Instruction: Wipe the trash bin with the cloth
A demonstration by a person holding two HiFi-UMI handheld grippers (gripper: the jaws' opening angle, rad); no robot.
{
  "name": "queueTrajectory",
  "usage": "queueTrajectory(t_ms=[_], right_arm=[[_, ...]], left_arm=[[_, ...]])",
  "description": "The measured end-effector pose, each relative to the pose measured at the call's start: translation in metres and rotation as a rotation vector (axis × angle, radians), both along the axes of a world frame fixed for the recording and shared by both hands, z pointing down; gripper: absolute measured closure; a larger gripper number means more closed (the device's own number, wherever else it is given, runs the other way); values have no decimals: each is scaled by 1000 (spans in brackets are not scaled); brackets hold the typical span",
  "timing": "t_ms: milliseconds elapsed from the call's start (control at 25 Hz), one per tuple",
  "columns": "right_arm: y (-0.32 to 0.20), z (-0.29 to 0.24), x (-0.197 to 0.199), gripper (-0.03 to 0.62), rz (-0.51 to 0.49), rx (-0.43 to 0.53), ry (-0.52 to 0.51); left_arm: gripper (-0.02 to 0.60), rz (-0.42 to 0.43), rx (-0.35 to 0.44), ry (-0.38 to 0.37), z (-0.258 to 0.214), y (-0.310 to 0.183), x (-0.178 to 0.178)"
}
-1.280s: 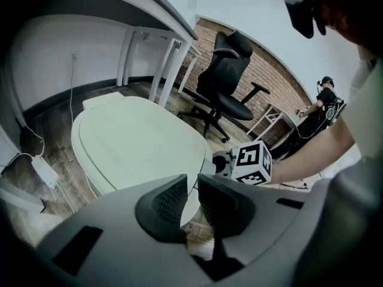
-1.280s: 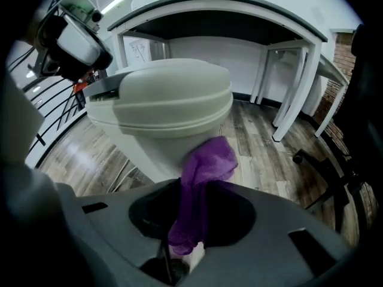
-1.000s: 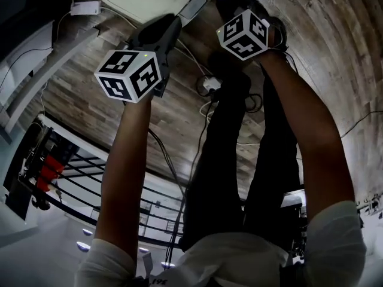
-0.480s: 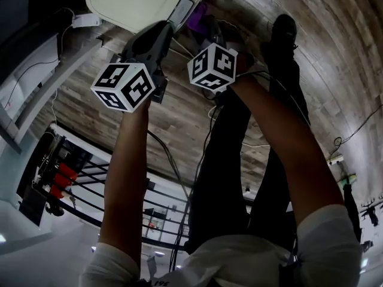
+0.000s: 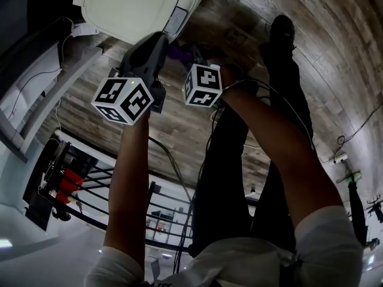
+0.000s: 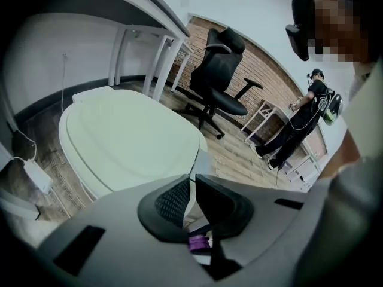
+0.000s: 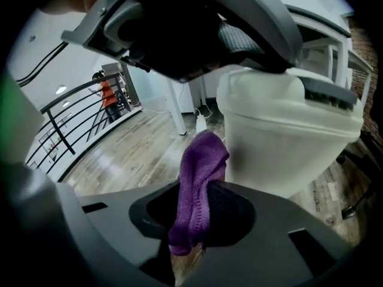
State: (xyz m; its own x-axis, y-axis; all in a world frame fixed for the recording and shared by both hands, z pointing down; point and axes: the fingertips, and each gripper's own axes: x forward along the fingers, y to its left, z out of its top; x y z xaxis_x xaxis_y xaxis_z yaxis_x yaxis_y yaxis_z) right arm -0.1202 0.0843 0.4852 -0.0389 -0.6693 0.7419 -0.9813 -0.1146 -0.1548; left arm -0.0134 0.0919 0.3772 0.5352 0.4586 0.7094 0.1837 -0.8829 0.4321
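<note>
The white trash bin (image 5: 134, 8) stands on the wood floor with its lid (image 6: 125, 139) down. My left gripper (image 6: 192, 197) is at the lid's near corner. Its jaws have just been closing and are now shut, with a thin pale edge of the lid in the slit between the pads. My right gripper (image 7: 200, 211) is shut on a purple cloth (image 7: 200, 172), which hangs up out of the jaws beside the bin's side wall (image 7: 281, 142), close to it. In the head view the cloth (image 5: 175, 52) shows just right of the left gripper, under the bin.
A black office chair (image 6: 218, 70) and white desk legs (image 6: 157, 58) stand behind the bin. A power adapter with its cable (image 6: 36, 175) lies left of it. A black railing (image 7: 66, 130) runs along the floor's edge. One person in black (image 6: 299, 121) stands far off.
My right gripper has swung left with the purple cloth, from beside the wearer's leg to right next to the left gripper and the bin. The left gripper has stayed put.
</note>
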Motion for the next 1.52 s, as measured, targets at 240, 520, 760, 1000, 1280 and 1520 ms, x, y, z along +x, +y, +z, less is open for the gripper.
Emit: queueTrajectory(t_ms=[240, 520, 760, 1000, 1280, 1520], right_arm=[[76, 65, 60, 492, 77, -193, 12], [111, 84, 193, 491, 328, -251, 85], [76, 71, 205, 491, 316, -153, 117], [70, 67, 164, 491, 357, -118, 141], [34, 67, 89, 492, 255, -88, 77], [23, 76, 80, 492, 286, -122, 33]], left_arm=[[549, 52, 74, -15, -1, 3, 0], [549, 322, 287, -6, -3, 31, -4], [548, 321, 292, -34, 0, 34, -3], [548, 310, 260, -34, 1, 33, -3], [549, 288, 246, -31, 1, 34, -4], [549, 263, 229, -28, 1, 31, -5]])
